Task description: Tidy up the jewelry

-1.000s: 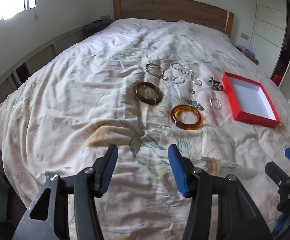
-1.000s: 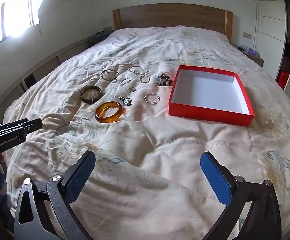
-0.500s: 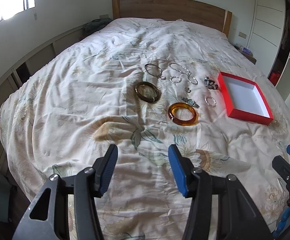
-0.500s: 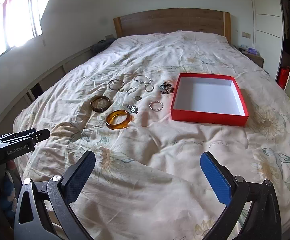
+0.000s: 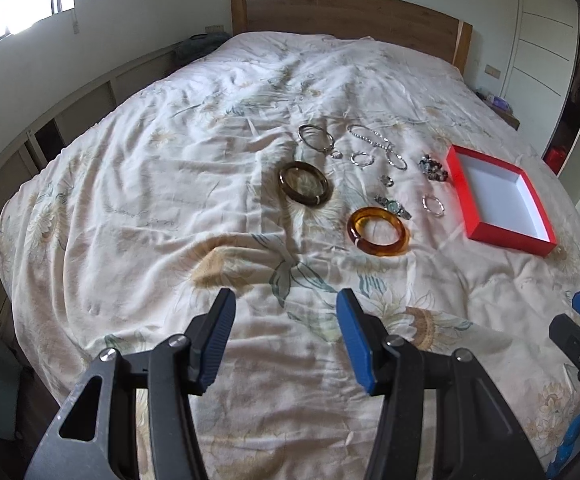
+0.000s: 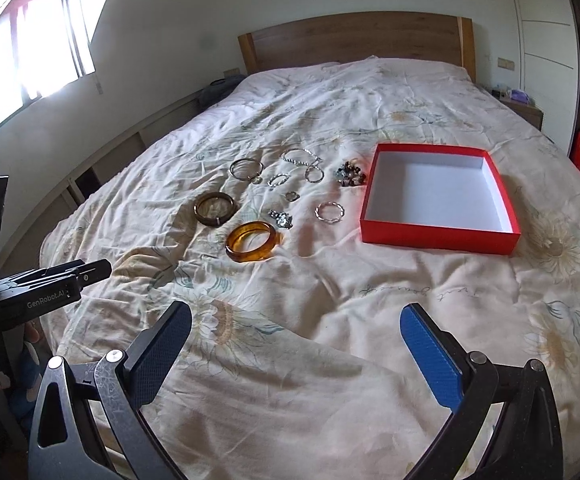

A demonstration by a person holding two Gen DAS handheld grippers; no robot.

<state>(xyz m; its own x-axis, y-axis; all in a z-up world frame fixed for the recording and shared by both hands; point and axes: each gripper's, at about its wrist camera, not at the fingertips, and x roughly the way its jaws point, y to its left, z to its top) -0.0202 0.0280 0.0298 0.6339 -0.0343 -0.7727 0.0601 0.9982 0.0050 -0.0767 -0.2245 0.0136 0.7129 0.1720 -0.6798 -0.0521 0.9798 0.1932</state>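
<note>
Both tools have drawn back from the bed over the last second: the jewellery and box now sit smaller and farther up in both wrist views, and nothing on the quilt has shifted. The left gripper [image 5: 285, 336] hangs above the near end of the cream floral quilt [image 5: 137, 208] with its blue-padded fingers apart and nothing between them; the right gripper [image 6: 296, 344] is spread wider, likewise empty. The jewellery lies untouched mid-bed: a translucent amber bangle [image 6: 251, 241] nearest, a dark brown bangle [image 6: 214, 208] just beyond it to the left, a thin silver bangle [image 6: 245, 168] farther back, a beaded silver chain [image 6: 300, 157], a small jewelled watch-like piece [image 6: 281, 218], a twisted silver ring-shaped bracelet [image 6: 330, 212] and a cluster of dark beads [image 6: 350, 174] just beside the box. The shallow red cardboard box with white lining [image 6: 442, 236] stands open and holds nothing, to the right of the group. Judgement: sorting has not begun; the retreat leaves both grippers well apart from every piece, so a fresh approach is required. The amber bangle is the closest and bulkiest candidate; the soft, creased quilt may let thin pieces sink and resist a clean pinch.
</note>
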